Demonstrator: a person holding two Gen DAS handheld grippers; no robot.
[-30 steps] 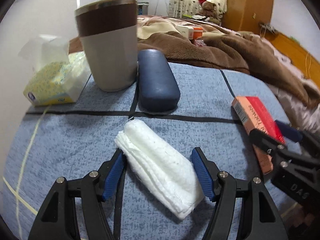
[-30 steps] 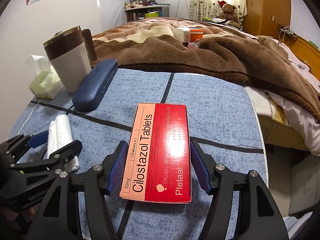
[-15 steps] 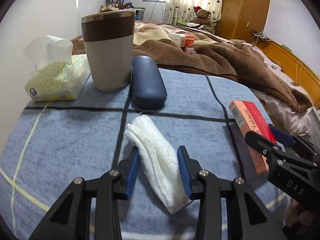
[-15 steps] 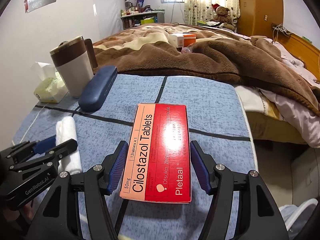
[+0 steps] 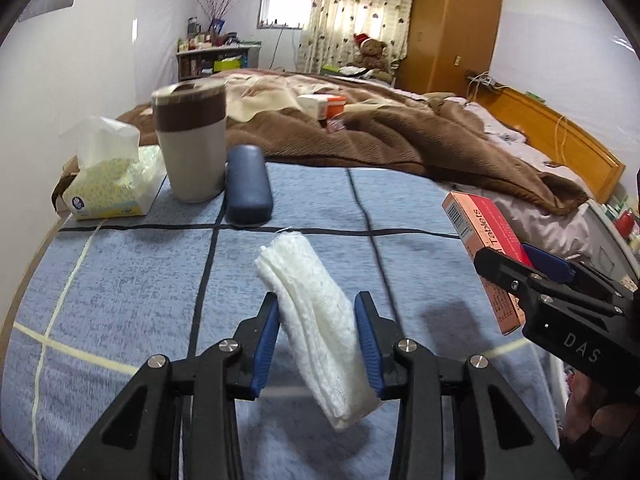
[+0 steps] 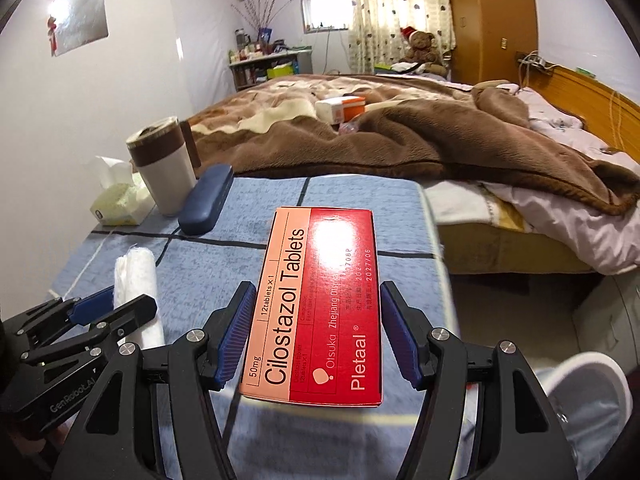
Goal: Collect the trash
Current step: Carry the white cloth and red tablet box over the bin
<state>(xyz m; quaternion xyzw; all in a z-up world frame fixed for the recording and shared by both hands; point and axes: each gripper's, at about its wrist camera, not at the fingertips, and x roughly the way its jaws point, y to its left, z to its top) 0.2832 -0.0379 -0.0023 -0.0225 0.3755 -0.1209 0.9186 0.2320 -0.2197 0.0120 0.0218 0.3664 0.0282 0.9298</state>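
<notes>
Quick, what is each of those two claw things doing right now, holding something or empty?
Left gripper: closed on the folded white fabric pad, lifted off the blue cloth.
Right gripper: closed on the red and pink cardboard tablet box, held in the air.

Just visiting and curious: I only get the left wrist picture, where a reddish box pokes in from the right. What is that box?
Observer: The right wrist view shows its face: the red box reads "Cilostazol Tablets", a medicine carton.
Operator: Is anything actually gripping it?
Observer: Yes, the right gripper has a blue pad against each long side of it.
Operator: And my white wad, from over there?
Observer: Seen from that side, the white wad looks like two rolled layers, sticking out ahead of the left gripper.
</notes>
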